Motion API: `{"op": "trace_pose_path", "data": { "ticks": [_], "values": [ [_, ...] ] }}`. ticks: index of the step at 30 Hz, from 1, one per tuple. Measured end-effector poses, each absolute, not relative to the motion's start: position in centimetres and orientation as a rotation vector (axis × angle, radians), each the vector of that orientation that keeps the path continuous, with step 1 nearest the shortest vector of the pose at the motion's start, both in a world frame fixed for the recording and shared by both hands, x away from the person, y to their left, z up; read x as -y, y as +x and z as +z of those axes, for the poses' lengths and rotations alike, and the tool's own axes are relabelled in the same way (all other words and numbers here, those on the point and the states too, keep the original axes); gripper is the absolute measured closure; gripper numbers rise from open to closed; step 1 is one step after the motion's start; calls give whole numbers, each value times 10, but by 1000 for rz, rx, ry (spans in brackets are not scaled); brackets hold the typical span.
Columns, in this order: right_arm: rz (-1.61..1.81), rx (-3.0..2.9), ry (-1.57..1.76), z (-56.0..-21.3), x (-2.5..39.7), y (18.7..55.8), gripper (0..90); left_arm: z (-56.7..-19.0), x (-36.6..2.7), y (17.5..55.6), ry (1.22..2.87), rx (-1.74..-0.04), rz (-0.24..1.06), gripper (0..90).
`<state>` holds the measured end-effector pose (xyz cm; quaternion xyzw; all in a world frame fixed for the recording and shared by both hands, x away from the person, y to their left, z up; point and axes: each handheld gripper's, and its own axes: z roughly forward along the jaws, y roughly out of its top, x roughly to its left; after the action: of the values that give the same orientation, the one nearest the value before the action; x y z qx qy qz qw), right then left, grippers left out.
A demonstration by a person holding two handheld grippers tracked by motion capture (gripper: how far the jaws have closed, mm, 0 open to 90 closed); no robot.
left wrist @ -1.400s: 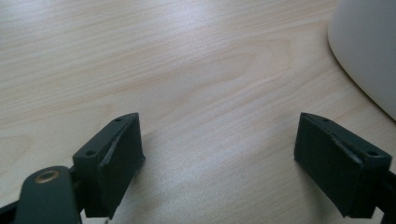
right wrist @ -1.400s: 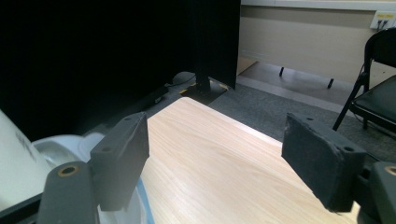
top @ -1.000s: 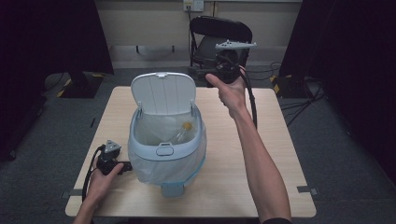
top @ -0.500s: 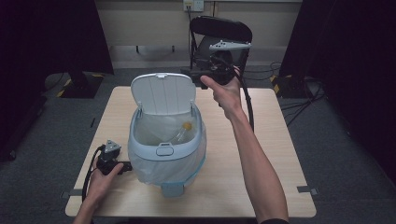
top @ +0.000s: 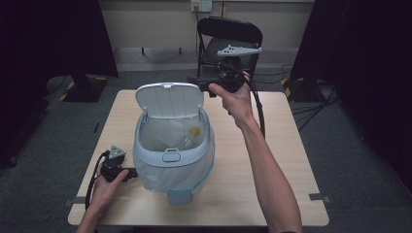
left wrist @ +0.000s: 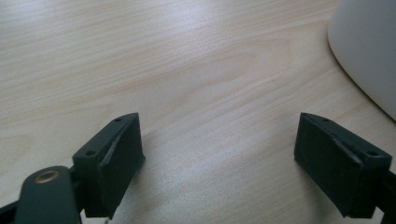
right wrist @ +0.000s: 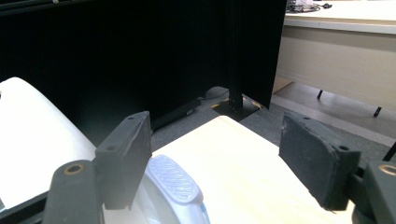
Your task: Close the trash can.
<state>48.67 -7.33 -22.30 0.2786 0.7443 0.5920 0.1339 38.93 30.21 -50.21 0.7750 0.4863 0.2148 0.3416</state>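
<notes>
- Pale-blue plastic pedal bin (top: 172, 160) w/ white liner: centre of light wooden table (top: 291, 145), lid up.
- Right tongs (top: 201, 87): jaws wide apart, empty, just behind the bin lid's top edge.
- Left tongs (top: 130, 174): jaws wide apart, empty, on table beside bin's left base.

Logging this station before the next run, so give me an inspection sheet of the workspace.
Surface: light wooden table, bare wood around the bin.
Job's things: pale blue bin with a white liner, standing mid-table; its lid is up; a clear bottle with a yellow cap lies inside.
Clutter: nothing seen.
Grippers: left tool low on the table beside the bin, jaws wide apart, holding nothing; right tool raised behind the lid's top edge, jaws open, empty.
Cables: a black cable trails from the right tool; another loops by the left hand.
Surroundings: folding chair behind the table, dark curtains at both sides, grey carpet.
</notes>
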Motion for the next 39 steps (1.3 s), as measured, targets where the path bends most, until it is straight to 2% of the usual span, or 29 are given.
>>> {"op": "trace_pose_path", "data": {
  "ticks": [3,39],
  "values": [
    [1733,-2170,787,-224,74,483,275,-502,-302,389,2015,-1265,558,150],
    [1696,-2271,703,-246,71,448,266,-502,-302,389,2015,-1265,558,150]
  ]
}}
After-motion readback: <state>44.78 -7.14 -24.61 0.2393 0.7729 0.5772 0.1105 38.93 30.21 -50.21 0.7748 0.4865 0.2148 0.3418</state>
